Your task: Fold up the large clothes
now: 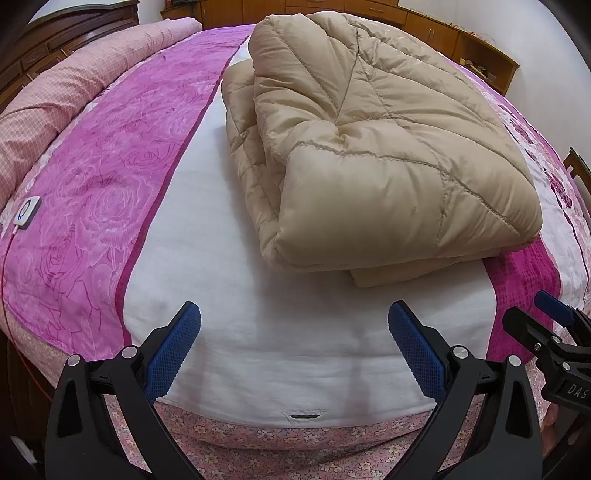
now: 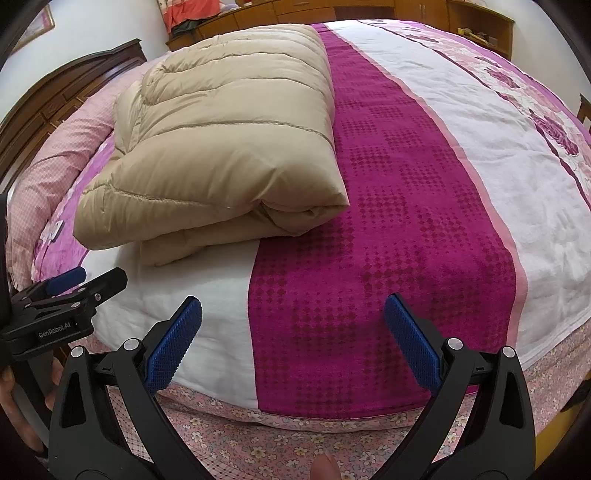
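The bed point(image 1: 258, 350) fills both views, spread with a cover of white, pink-rose and deep magenta panels over a small-flowered pink sheet point(image 2: 280, 446) that shows along the near edge. A dark wooden headboard point(image 2: 77, 81) stands at the far left, and light wooden cabinets point(image 1: 461, 33) run along the back wall. A long pink checked bolster point(image 1: 74, 88) lies along the bed's left side, beside the headboard.

The beige quilted comforter point(image 1: 369, 147) rests on the bed, across the white middle panel and reaching to the magenta strip point(image 2: 388, 240). It is folded into a thick, puffy bundle of several layers, the rounded fold facing the near edge, with a lower layer poking out beneath the near corner. Nothing lies between it and the grippers.

The left gripper point(image 1: 293, 332) hovers over the white panel near the bed's edge, its blue fingers point(image 1: 173, 350) spread wide and empty. The right gripper point(image 2: 293, 325) hangs just beside it over the white-magenta seam, fingers likewise released. A small white controller point(image 1: 26, 212) with a cord sits on the pink panel at far left.
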A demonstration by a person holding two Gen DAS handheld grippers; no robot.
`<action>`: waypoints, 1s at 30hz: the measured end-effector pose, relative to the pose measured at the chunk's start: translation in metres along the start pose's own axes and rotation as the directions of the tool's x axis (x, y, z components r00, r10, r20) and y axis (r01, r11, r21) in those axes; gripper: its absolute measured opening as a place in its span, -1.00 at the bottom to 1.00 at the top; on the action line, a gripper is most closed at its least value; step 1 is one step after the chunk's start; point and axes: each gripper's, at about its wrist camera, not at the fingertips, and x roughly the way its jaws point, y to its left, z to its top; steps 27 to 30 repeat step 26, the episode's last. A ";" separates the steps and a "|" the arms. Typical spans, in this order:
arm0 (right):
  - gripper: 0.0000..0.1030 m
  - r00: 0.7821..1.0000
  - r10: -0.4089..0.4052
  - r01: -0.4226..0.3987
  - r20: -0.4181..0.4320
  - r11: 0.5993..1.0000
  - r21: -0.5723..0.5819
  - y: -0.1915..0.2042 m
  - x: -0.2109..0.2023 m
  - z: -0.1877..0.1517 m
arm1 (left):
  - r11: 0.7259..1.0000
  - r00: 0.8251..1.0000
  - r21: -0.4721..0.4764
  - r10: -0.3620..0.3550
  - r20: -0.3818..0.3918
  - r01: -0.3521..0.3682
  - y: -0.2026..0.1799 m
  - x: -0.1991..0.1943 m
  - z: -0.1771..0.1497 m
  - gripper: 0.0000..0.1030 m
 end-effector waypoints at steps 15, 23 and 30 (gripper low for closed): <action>0.91 1.000 -0.002 0.002 -0.002 1.000 -0.003 0.003 0.002 -0.001 | 1.000 1.000 -0.006 -0.002 -0.014 0.002 0.004 0.005 -0.002 0.89; 0.91 1.000 -0.009 0.009 -0.010 1.000 -0.007 -0.001 0.003 0.000 | 1.000 0.999 -0.005 -0.004 -0.036 0.004 0.005 0.007 -0.001 0.89; 0.91 1.000 -0.027 0.027 -0.004 1.000 -0.007 -0.011 0.000 -0.002 | 1.000 1.000 -0.010 0.013 -0.015 -0.013 0.021 0.002 0.001 0.89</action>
